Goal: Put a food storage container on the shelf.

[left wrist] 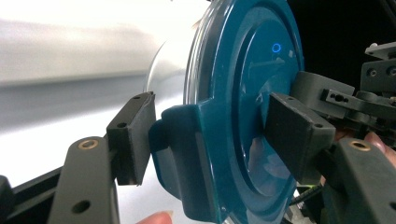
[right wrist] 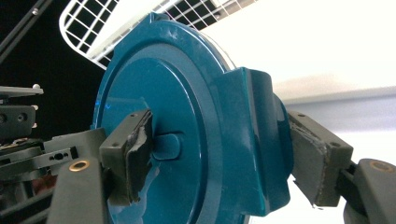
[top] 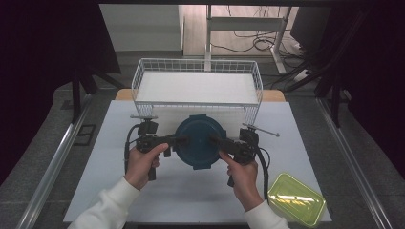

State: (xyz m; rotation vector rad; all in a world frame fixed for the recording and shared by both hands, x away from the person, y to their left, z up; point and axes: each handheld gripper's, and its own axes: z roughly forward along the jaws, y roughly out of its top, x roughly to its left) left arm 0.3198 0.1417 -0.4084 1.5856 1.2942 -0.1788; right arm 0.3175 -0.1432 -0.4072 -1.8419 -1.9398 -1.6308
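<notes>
A round clear container with a dark teal lid (top: 198, 140) is held between my two grippers over the middle of the white table (top: 119, 191). My left gripper (top: 179, 141) grips its left edge. In the left gripper view one pad lies on top of the lid (left wrist: 243, 70) and the other presses against the teal latch, so this gripper (left wrist: 212, 135) is shut on the rim. My right gripper (top: 216, 143) holds the opposite edge. In the right gripper view its pads clamp the lid (right wrist: 159, 84) and latch from both sides, so it (right wrist: 222, 156) is shut too.
A white wire basket (top: 138, 78) stands just behind the container at the table's far edge, and its mesh also shows in the right gripper view (right wrist: 93, 28). A yellow-green lidded box (top: 296, 198) lies at the near right corner.
</notes>
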